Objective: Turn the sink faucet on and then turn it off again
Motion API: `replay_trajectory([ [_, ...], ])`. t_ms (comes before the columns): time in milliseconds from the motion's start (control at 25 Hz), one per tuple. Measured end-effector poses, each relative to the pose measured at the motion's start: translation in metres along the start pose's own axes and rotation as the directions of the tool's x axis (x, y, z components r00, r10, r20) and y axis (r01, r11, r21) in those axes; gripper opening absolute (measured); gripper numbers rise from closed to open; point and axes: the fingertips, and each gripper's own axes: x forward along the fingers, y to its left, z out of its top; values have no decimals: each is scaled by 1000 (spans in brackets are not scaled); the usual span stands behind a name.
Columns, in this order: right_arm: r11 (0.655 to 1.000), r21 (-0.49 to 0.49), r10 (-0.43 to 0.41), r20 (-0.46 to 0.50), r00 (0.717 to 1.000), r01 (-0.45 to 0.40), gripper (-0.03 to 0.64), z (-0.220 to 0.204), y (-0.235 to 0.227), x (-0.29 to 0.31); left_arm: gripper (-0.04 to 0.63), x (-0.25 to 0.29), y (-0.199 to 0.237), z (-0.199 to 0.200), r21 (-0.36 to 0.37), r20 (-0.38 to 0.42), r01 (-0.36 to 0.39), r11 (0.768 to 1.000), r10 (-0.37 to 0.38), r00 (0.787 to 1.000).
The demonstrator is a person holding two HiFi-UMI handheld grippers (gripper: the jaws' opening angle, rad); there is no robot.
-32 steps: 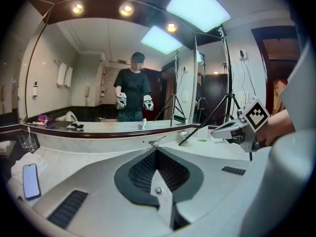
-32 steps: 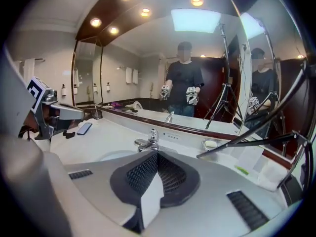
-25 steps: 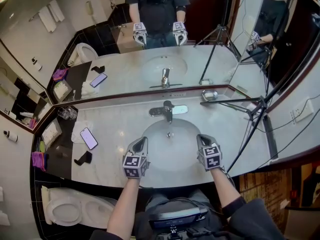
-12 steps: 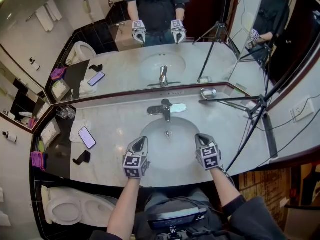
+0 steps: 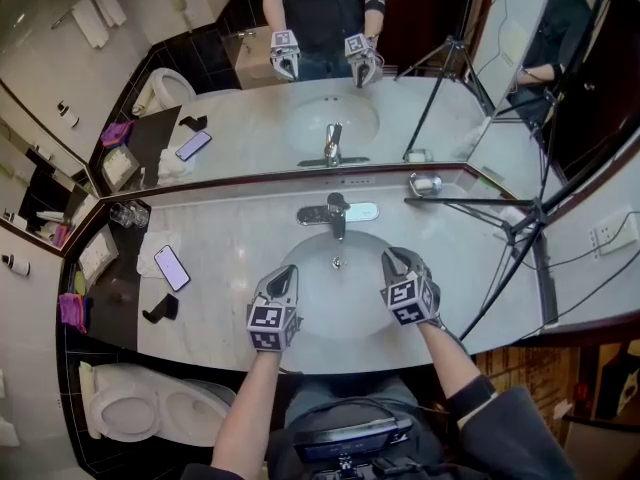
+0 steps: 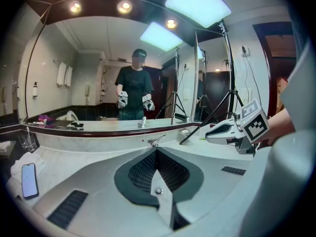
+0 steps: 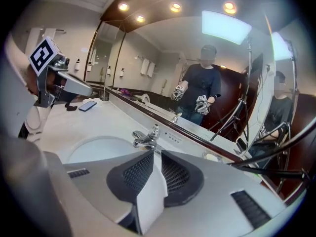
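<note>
The chrome faucet (image 5: 335, 213) stands at the back of the white sink basin (image 5: 335, 293), with no water visible from it. My left gripper (image 5: 287, 273) hovers over the basin's front left, shut and empty. In the left gripper view the faucet (image 6: 155, 141) lies straight ahead beyond its shut jaws. My right gripper (image 5: 392, 260) is over the basin's front right, short of the faucet. Its jaws have just been opening and stand slightly apart, with nothing between them. In the right gripper view the faucet (image 7: 147, 138) sits just beyond the tips.
A phone (image 5: 171, 265) lies on a white cloth on the marble counter (image 5: 230, 258) at left, near glasses (image 5: 130, 215). A soap dish (image 5: 425, 183) and black tripod legs (image 5: 480, 203) are at back right. A wall mirror (image 5: 300, 68) stands behind and a toilet (image 5: 130, 418) lower left.
My right gripper has moved forward towards the faucet, rolled, and parted its jaws a little. The left gripper has stayed put, shut.
</note>
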Motion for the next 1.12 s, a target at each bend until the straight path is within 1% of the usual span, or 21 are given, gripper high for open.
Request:
replay_trajectory([
  [40,999,-44,0,2,1000,0,84,4,0,7,8,2,1,0,0,1,1,1000,-1,1000],
  [80,996,-94,-1,4,1000,2,86,7,-1,15,8,5,1,1,-1,3,3,1000,-3,1000],
  [160,978,-209,-4,9,1000,5,105,16,-2,32,8,12,2,0,-5,3,7,1000,-7,1000],
  [280,926,-378,9,1,1000,-8,152,30,-1,58,8,20,4,-2,-9,0,7,1000,-7,1000],
  [320,905,-425,16,-6,1000,-17,182,34,0,66,8,22,4,-2,-9,-1,8,1000,-8,1000],
  [400,860,-509,31,-24,999,-39,195,41,2,82,8,27,6,-2,-5,0,6,1000,-6,1000],
  [440,835,-548,36,-34,999,-48,214,44,2,90,8,29,7,-3,-4,-1,6,1000,-6,1000],
  [640,701,-709,54,-64,996,-84,229,55,6,128,8,39,11,-10,-16,-16,16,1000,-16,1000],
  [800,564,-813,69,-128,989,-144,230,48,11,156,8,48,13,-10,-7,-18,14,1000,-15,1000],
  [880,502,-849,75,-149,986,-166,229,46,14,164,8,52,13,-11,2,-21,16,1000,-16,1000],
  [920,479,-860,76,-158,985,-175,229,46,16,167,8,54,12,-11,6,-22,21,1000,-20,1000],
  [1000,443,-874,83,-184,979,-202,227,44,21,171,8,58,8,-11,11,-31,39,999,-39,999],
  [1080,412,-881,94,-213,973,-233,198,39,26,175,8,62,1,-10,12,-42,63,998,-63,997],
  [1120,401,-883,98,-223,970,-243,195,36,29,177,8,64,-1,-11,14,-46,70,997,-69,997],
])
